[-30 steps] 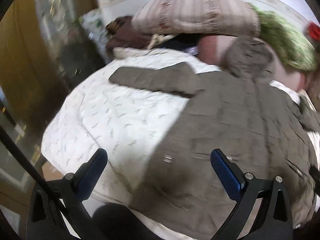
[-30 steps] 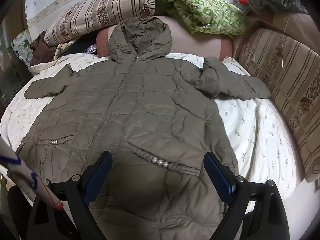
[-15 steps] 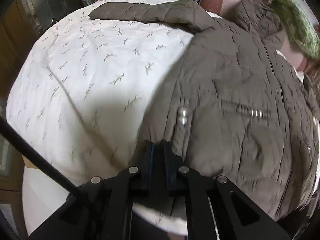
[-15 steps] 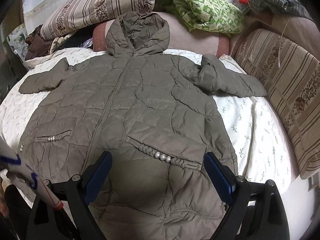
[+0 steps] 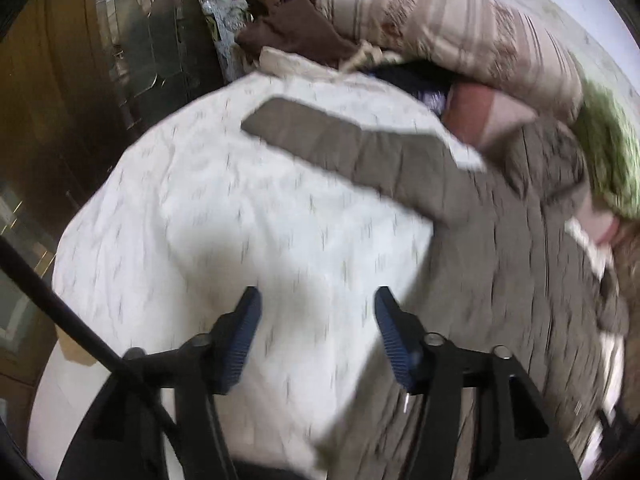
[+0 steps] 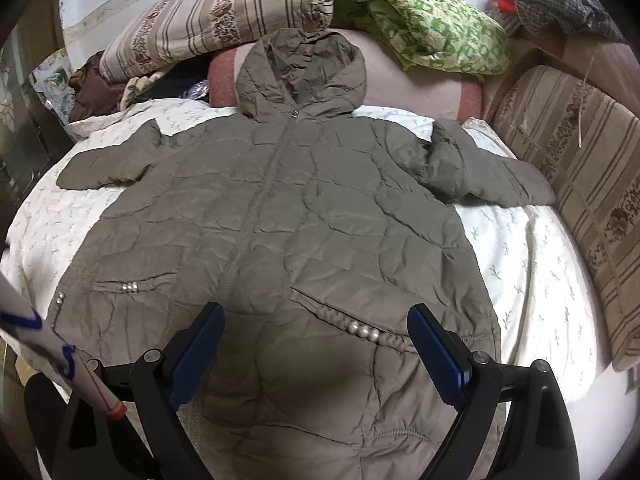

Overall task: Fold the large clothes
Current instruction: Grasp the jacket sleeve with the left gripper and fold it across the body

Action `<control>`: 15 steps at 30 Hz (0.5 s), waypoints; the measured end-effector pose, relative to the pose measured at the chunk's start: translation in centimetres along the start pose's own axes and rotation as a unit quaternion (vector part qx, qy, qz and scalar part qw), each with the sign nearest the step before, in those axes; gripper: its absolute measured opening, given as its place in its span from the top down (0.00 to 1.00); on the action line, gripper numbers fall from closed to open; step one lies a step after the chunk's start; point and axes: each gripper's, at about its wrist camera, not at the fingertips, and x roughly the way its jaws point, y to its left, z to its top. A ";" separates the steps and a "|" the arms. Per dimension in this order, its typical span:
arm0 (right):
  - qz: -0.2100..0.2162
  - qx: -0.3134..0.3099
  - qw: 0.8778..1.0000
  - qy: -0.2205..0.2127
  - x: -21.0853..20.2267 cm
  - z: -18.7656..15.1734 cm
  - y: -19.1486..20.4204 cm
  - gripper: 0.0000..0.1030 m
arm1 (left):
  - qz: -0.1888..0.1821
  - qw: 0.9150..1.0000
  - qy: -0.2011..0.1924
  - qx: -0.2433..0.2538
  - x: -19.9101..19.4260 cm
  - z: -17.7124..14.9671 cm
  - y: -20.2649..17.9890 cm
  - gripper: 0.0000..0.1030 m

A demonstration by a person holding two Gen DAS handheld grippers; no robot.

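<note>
An olive quilted hooded jacket (image 6: 288, 216) lies flat and face up on a white leaf-print bed sheet (image 6: 532, 264), sleeves spread to both sides, hood toward the pillows. My right gripper (image 6: 316, 340) is open and empty, hovering over the jacket's lower hem near a pearl-trimmed pocket (image 6: 360, 330). In the left wrist view the jacket (image 5: 520, 264) fills the right side and its left sleeve (image 5: 340, 140) stretches out over the sheet (image 5: 224, 216). My left gripper (image 5: 316, 320) is open and empty above the sheet, just left of the jacket's side edge. That view is motion-blurred.
Striped pillows (image 6: 216, 20), a green patterned blanket (image 6: 424, 24) and a pink bolster (image 6: 416, 84) lie at the bed's head. A striped cushion (image 6: 580, 168) lines the right side. Brown clothes (image 5: 296, 28) are piled at the far left corner. A wooden wardrobe with glass (image 5: 80, 80) stands left of the bed.
My left gripper was shut low at the jacket's bottom-left edge half a second ago; now it is open and raised above the sheet. The right gripper has moved slightly closer over the hem.
</note>
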 end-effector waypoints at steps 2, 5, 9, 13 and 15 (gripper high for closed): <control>0.002 -0.004 1.000 -0.005 -0.1 0.3 0.1 0.08 | -0.008 1.000 -0.010 -0.015 1.7 3.7 0.3 0.38; 0.003 -0.001 1.000 -0.005 0.2 0.9 0.0 0.08 | -0.015 0.999 -0.004 -0.038 5.5 8.3 1.3 0.37; -0.002 0.016 1.000 0.011 1.5 1.6 -0.9 0.08 | -0.027 0.997 0.021 -0.075 11.8 12.5 2.8 0.37; -0.012 0.039 0.999 0.033 3.4 2.2 -2.0 0.08 | -0.067 0.986 0.057 -0.142 17.8 14.6 5.6 0.37; -0.020 0.045 0.998 0.042 4.4 2.5 -2.4 0.08 | -0.102 0.976 0.070 -0.181 20.5 15.2 7.1 0.37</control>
